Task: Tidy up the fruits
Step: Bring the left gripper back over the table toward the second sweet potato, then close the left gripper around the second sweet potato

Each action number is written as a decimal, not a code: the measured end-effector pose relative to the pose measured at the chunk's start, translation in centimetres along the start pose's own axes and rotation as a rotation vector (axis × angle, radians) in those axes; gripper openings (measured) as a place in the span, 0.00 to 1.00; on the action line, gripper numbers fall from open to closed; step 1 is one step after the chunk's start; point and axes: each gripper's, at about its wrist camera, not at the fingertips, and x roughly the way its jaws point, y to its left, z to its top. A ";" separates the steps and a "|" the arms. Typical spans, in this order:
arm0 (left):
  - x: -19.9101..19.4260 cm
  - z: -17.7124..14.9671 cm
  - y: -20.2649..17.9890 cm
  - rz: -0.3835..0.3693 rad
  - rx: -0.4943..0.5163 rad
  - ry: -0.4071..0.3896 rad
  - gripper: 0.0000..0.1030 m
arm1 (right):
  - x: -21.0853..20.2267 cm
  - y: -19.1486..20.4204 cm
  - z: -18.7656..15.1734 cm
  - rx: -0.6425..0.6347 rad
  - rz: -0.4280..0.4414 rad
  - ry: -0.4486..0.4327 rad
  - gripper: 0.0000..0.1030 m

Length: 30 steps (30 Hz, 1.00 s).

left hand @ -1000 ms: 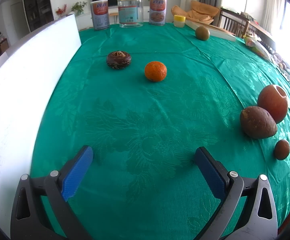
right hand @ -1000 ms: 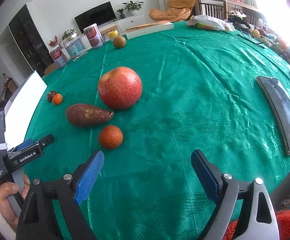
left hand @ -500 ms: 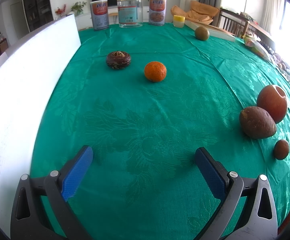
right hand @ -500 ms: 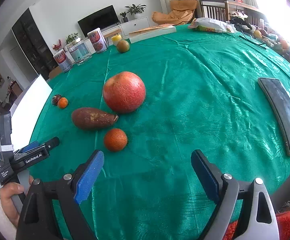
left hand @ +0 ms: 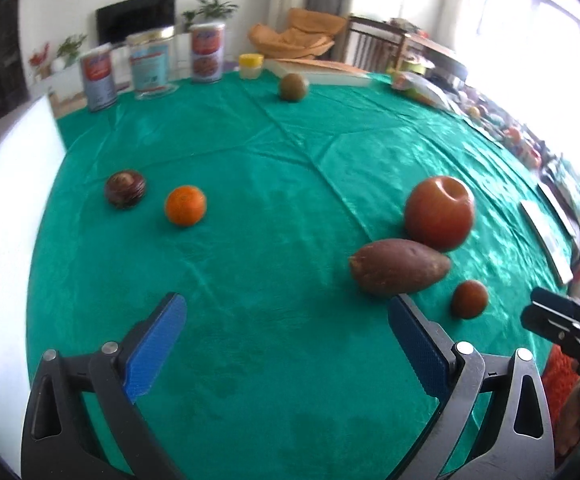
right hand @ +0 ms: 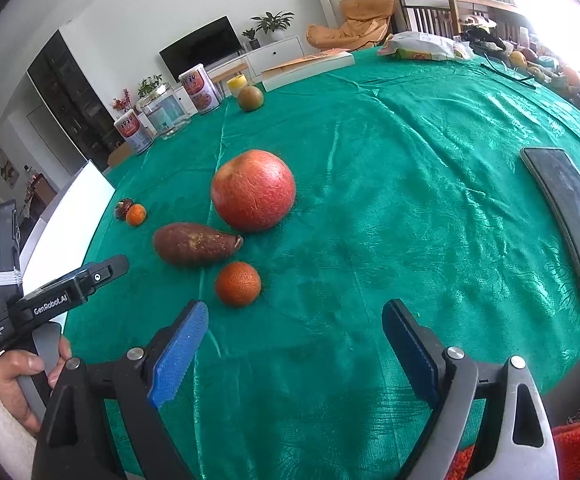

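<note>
The left gripper (left hand: 285,312) hovers with its blue-padded fingers (left hand: 157,344) spread wide, gripping nothing. The right gripper (right hand: 294,320) is likewise wide apart and empty. Off to the right gripper's left, the person's left hand (right hand: 21,380) wraps the left gripper's handle.

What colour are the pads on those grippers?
Blue, textured pads on black frames; clearest in the right wrist view.

Sweet potato (right hand: 195,249) btwn apple (right hand: 253,190) behind & small orange (right hand: 237,283) in front; mandarin (right hand: 135,214) far left.
</note>
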 end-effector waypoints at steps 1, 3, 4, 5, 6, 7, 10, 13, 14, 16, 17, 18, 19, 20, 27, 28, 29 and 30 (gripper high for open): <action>-0.2 0.2 -1.2 -0.022 0.074 -0.013 0.98 | 0.0 0.0 0.0 0.001 -0.001 -0.002 0.86; -0.3 0.9 -3.4 -0.044 0.216 -0.029 0.98 | -0.3 -0.1 0.0 0.005 0.002 -0.015 0.86; -0.1 1.3 -4.1 -0.046 0.271 -0.029 0.98 | -0.4 -0.1 0.0 0.008 0.004 -0.024 0.86; 0.3 1.7 -4.7 -0.049 0.314 -0.022 0.98 | -0.6 -0.2 0.0 0.013 0.007 -0.034 0.86; 0.9 2.2 -5.2 -0.052 0.348 -0.010 0.98 | -0.8 -0.2 0.0 0.017 0.010 -0.042 0.86; 1.6 2.7 -5.4 -0.056 0.378 0.005 0.98 | -0.9 -0.3 0.0 0.022 0.012 -0.047 0.86; 3.6 3.6 -6.1 -0.069 0.452 0.042 0.98 | -1.2 -0.7 0.1 0.042 0.021 -0.059 0.86; 5.0 3.5 -6.7 -0.122 0.524 0.081 0.97 | -1.4 -1.1 0.1 0.062 0.030 -0.072 0.86; 5.1 3.3 -7.0 -0.140 0.548 0.089 0.97 | -1.5 -1.2 0.0 0.067 0.033 -0.074 0.86; 5.1 2.8 -7.5 -0.170 0.591 0.092 0.93 | -1.4 -1.3 0.1 0.074 0.037 -0.072 0.86; 5.0 2.5 -7.8 -0.187 0.607 0.096 0.71 | -1.3 -1.4 0.1 0.076 0.038 -0.069 0.86; 5.0 2.4 -8.0 -0.172 0.617 0.102 0.61 | -1.3 -1.4 0.2 0.078 0.039 -0.065 0.86; 5.0 2.2 -8.1 -0.171 0.621 0.112 0.57 | -1.2 -1.5 0.2 0.079 0.040 -0.061 0.86; 4.8 2.1 -8.0 -0.173 0.615 0.107 0.55 | -1.1 -1.5 0.2 0.079 0.039 -0.059 0.86; 2.0 0.3 -4.1 -0.023 0.261 0.172 0.45 | -1.1 -1.5 0.2 0.078 0.045 -0.056 0.86; 1.4 -0.3 -3.1 -0.008 0.188 0.182 0.45 | -1.0 -1.5 0.1 0.078 0.049 -0.050 0.86; 0.8 -0.9 -2.1 0.005 0.121 0.194 0.45 | -0.8 -1.4 0.1 0.076 0.053 -0.040 0.86; 0.3 -1.4 -1.1 0.017 0.062 0.198 0.45 | -0.6 -1.3 0.1 0.071 0.055 -0.030 0.86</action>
